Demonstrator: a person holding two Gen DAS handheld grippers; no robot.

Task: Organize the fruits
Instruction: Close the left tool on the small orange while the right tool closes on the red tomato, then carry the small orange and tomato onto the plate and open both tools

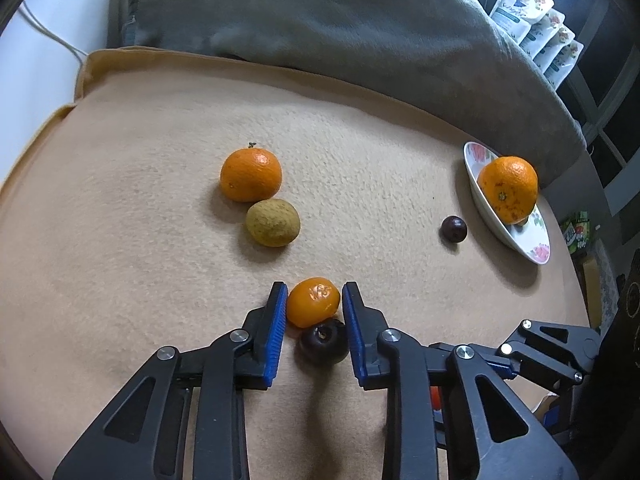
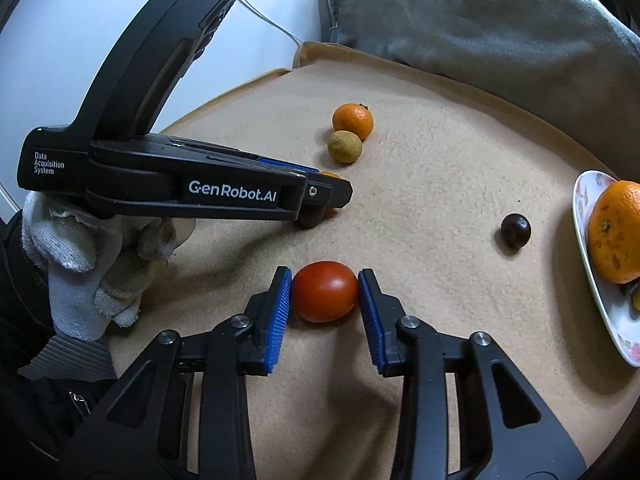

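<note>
One big orange (image 1: 508,188) sits in the plate (image 1: 478,156) (far right); left gripper (image 1: 314,306) clamps a small orange (image 1: 313,301), right gripper (image 2: 325,294) a tomato (image 2: 325,291); four fruits remain loose.

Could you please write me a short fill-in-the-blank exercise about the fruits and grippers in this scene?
1. The right gripper is closed on a red ____.
2. The left gripper grips a small orange fruit with a dark ____ just below it.
3. The largest orange sits in a floral ____.
4. A brownish fruit touches another ____ on the tan blanket.

Missing words: tomato; plum; dish; orange
</note>
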